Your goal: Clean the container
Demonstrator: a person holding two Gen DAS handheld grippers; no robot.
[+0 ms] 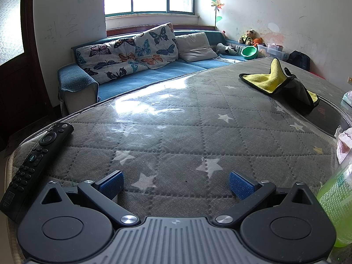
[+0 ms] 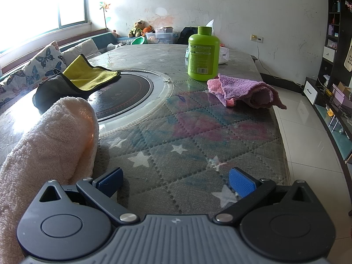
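Surface: grey star-quilted table cover [image 2: 176, 132] under clear film. My left gripper [image 1: 176, 184] and right gripper [image 2: 176, 183] both stood wide, empty. Lime-green plastic bottle [image 2: 203, 54], upper centre, upright beside the purple towel [image 2: 246, 91]. Advice: grip its body squarely.

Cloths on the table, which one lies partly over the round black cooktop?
The yellow and grey cloth: one edge overlaps the cooktop. The purple cloth lies beside the green bottle; the pale pink towel is nearest.
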